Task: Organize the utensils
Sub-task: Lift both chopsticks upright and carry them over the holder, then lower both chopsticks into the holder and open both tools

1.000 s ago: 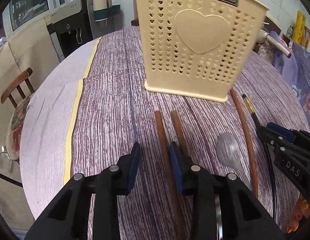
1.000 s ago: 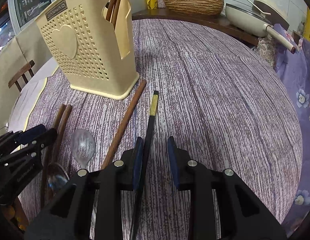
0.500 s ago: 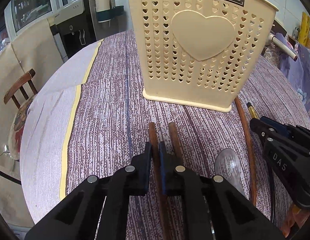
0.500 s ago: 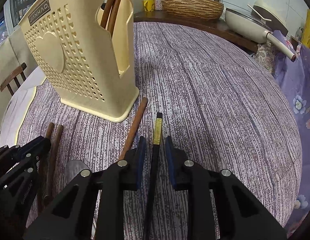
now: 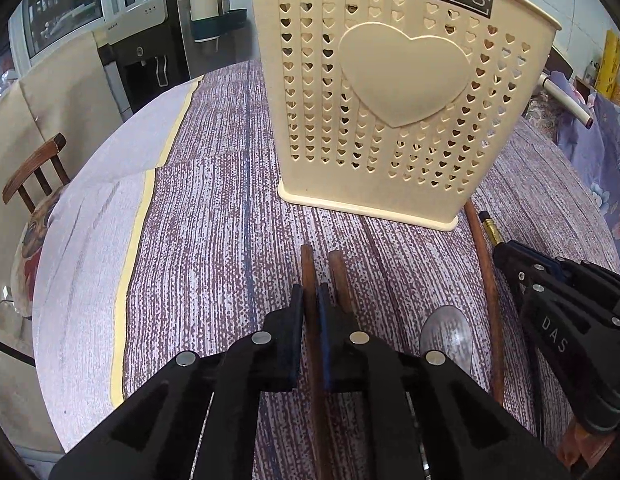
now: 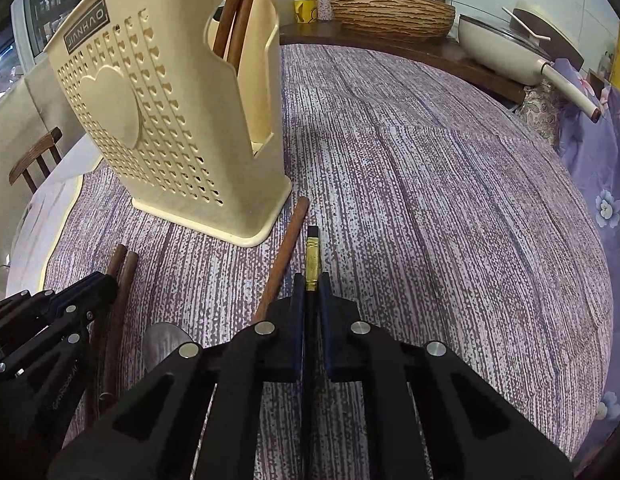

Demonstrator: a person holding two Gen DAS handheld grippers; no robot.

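A cream perforated utensil holder (image 5: 393, 104) with a heart stands on the purple table; it also shows in the right wrist view (image 6: 178, 120), with wooden handles inside. My left gripper (image 5: 310, 300) is shut on a brown wooden chopstick (image 5: 308, 268); a second brown chopstick (image 5: 339, 276) lies just right of it. My right gripper (image 6: 311, 292) is shut on a black chopstick with a gold band (image 6: 312, 258). A long brown chopstick (image 6: 286, 252) and a metal spoon (image 5: 447, 334) lie between the grippers.
The table edge with a yellow stripe (image 5: 138, 232) runs at the left, a wooden chair (image 5: 34, 168) beyond it. A woven basket (image 6: 389, 12) and a white pan (image 6: 505, 48) sit on a counter at the back. Purple floral cloth (image 6: 601, 168) hangs at the right.
Both grippers closed: the left on the brown chopstick, the right on the black one. Both moved forward toward the holder.
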